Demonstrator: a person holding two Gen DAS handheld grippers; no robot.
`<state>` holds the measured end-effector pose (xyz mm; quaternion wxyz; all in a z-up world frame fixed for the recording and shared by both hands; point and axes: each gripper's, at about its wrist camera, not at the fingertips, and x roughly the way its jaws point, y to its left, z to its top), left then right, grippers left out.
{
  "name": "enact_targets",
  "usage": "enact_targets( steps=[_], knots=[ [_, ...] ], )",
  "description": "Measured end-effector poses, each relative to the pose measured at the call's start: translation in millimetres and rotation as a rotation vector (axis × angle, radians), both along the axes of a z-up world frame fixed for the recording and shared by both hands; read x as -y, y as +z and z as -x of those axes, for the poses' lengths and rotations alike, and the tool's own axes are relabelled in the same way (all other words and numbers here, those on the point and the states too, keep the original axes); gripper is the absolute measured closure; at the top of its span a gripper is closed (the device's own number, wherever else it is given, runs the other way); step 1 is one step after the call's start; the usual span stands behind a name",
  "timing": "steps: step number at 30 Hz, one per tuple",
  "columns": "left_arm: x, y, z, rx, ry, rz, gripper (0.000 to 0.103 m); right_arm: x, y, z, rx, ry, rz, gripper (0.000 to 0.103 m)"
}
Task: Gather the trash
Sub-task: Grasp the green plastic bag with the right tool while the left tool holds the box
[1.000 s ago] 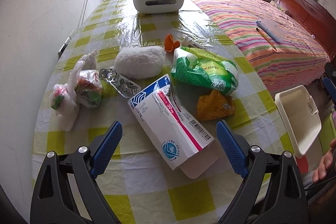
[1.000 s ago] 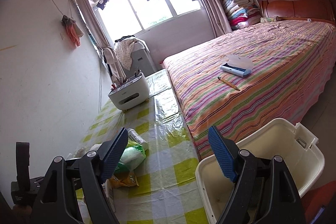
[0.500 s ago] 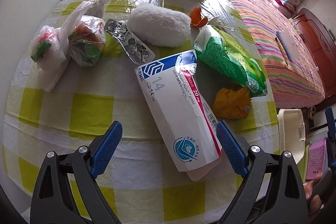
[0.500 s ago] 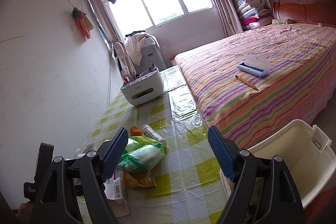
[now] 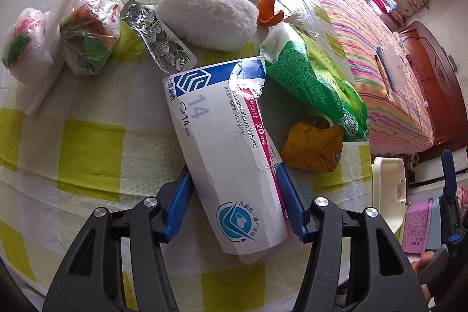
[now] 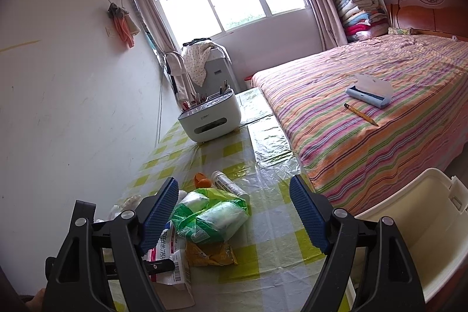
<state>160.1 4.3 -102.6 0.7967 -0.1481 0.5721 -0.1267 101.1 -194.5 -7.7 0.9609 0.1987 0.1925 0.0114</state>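
Between the blue pads of the left gripper [image 5: 234,198] sits the near end of a flattened medicine box [image 5: 231,142], lying on the checked table [image 5: 87,154]. Jaws are closing on it; pads look to touch both long edges, though whether they press yet I cannot tell. Gripper comes in steeply from above and straddles the narrow width, probably because the box lies flat and only its edges offer a hold. Box is crushed, so it may buckle under the squeeze.

Just beyond the box: an orange wrapper [image 5: 314,148] and a green bag [image 5: 316,86], both touching or overlapping its right side. Further out a blister strip [image 5: 159,38], a white fluffy lump [image 5: 210,16], orange peel [image 5: 267,12], and tied plastic bags [image 5: 58,34] at far left. All likely trash not yet collected.

Right gripper [image 6: 234,215] hangs over the table edge with jaws wide apart, nothing between them, idle. White bin [image 6: 409,230] stands off the table's right edge, beside the bed [image 6: 365,113], open and within reach, presumably the drop spot.
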Motion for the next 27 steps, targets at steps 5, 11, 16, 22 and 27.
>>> enact_targets(
  steps=[5, 11, 16, 22, 27],
  knots=[
    [-6, 4, 5, 0.028, 0.01, -0.019, 0.054, -15, -3, -11, -0.018, 0.026, 0.024, 0.027],
    [-18, 22, 14, 0.116, 0.041, -0.069, 0.058, -42, -6, -24, -0.045, 0.09, 0.109, 0.027],
    [-31, 42, 22, 0.21, 0.073, -0.095, 0.058, -65, -12, -42, -0.093, 0.167, 0.183, 0.027],
    [-58, 69, 29, 0.305, 0.157, -0.082, 0.058, -91, -26, -72, -0.167, 0.254, 0.27, 0.027],
    [-78, 82, 31, 0.354, 0.214, -0.114, 0.058, -115, -38, -89, -0.217, 0.302, 0.371, 0.027]
  ],
)
